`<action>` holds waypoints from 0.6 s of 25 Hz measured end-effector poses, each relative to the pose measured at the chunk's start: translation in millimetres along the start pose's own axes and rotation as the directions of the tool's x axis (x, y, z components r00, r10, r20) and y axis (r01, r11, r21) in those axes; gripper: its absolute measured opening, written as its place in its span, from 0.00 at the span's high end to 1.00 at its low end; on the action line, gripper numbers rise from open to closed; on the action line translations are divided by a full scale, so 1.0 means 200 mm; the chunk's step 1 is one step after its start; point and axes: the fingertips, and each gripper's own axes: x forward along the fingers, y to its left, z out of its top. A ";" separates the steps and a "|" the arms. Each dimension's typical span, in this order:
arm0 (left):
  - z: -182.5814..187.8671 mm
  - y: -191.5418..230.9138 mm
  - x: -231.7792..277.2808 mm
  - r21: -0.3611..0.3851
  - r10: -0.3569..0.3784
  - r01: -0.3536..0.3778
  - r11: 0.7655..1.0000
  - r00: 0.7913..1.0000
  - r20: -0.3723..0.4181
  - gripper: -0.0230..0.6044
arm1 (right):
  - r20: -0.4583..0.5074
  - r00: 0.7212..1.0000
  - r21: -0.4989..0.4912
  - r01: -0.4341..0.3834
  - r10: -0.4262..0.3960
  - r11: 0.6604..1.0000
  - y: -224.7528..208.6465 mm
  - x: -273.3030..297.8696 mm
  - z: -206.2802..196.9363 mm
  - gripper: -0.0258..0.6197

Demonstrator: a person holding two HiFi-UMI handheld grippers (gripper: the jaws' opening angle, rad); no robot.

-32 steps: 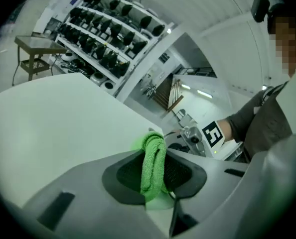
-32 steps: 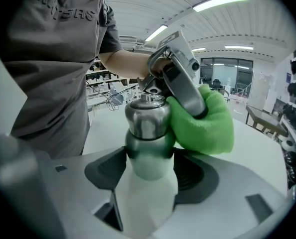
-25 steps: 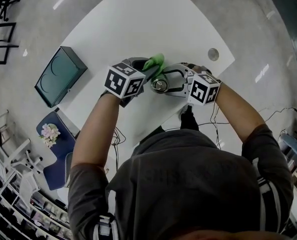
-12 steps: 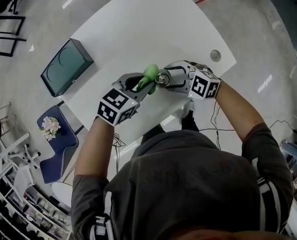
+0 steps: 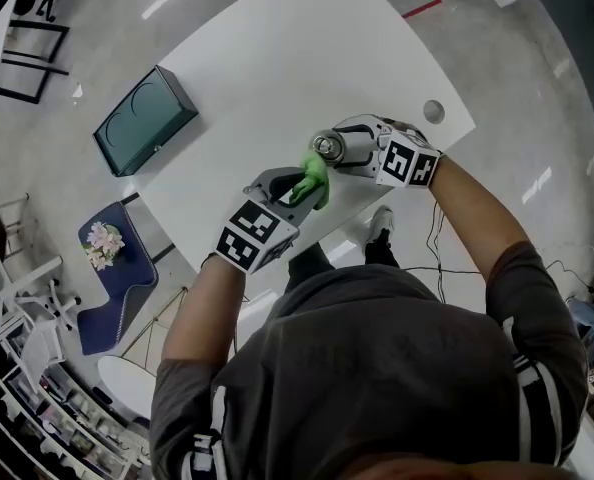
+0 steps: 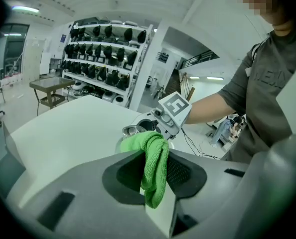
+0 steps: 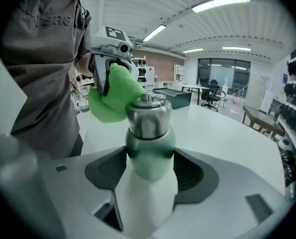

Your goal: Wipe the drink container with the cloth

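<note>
A drink bottle (image 7: 148, 148) with a pale green body and a steel cap (image 5: 326, 147) is held above the white table (image 5: 277, 78), my right gripper (image 5: 349, 151) shut on its body. My left gripper (image 5: 299, 184) is shut on a green cloth (image 6: 153, 163). In the head view the cloth (image 5: 313, 182) hangs just below and left of the cap. In the right gripper view the cloth (image 7: 114, 94) presses against the left side of the cap. The left gripper view shows the bottle's cap (image 6: 132, 130) just beyond the cloth.
A dark green box (image 5: 144, 120) lies at the table's left edge. A round grommet (image 5: 434, 111) sits in the table near the right edge. A chair with a floral cushion (image 5: 112, 268) stands on the floor at left. Shelves (image 6: 105, 59) line the room's far side.
My left gripper has swung down and back with the cloth, from beside the bottle's top to below and left of it. The right gripper has tilted the bottle slightly and shifted up.
</note>
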 end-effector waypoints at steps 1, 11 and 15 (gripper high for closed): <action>0.01 -0.02 0.01 0.008 -0.009 0.009 1.000 1.000 0.001 0.82 | 0.000 1.000 0.000 0.000 0.000 1.000 0.00 0.00 0.00 0.52; 0.21 -0.06 0.15 0.171 -0.044 0.054 0.984 0.997 -0.064 0.82 | 0.012 1.000 0.006 0.018 -0.018 1.000 0.00 0.01 0.00 0.52; 0.29 -0.01 0.19 0.210 -0.036 0.054 0.976 0.995 -0.089 0.82 | 0.014 1.000 0.006 0.023 -0.023 1.000 0.00 0.01 0.00 0.52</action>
